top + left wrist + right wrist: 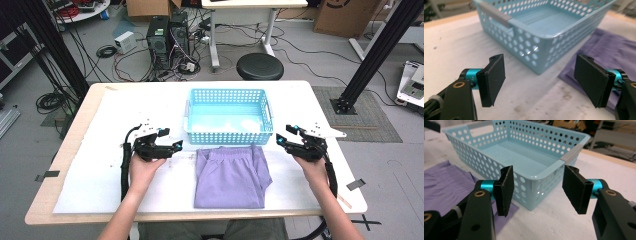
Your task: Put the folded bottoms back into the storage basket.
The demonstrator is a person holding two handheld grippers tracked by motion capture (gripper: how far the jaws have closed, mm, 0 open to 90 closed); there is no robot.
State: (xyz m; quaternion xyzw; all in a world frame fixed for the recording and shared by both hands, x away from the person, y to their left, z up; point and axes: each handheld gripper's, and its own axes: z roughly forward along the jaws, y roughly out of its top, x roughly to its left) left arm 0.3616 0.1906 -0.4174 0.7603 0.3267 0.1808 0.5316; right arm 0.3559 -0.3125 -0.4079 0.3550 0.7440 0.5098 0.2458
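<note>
purple shorts (231, 175) flat between both open, empty tools, left tool (176, 146), right tool (281, 140)

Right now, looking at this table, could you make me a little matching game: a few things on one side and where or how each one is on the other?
Things:
1. basket
2. purple garment
3. left gripper
4. right gripper

States or places:
A. lies folded flat on the table, just in front of the basket
B. light blue, with holes in its walls, nothing inside
C. jaws open, holding nothing, to the right of the garment
D. jaws open, holding nothing, to the left of the garment

Pairs: 1-B, 2-A, 3-D, 4-C
</note>
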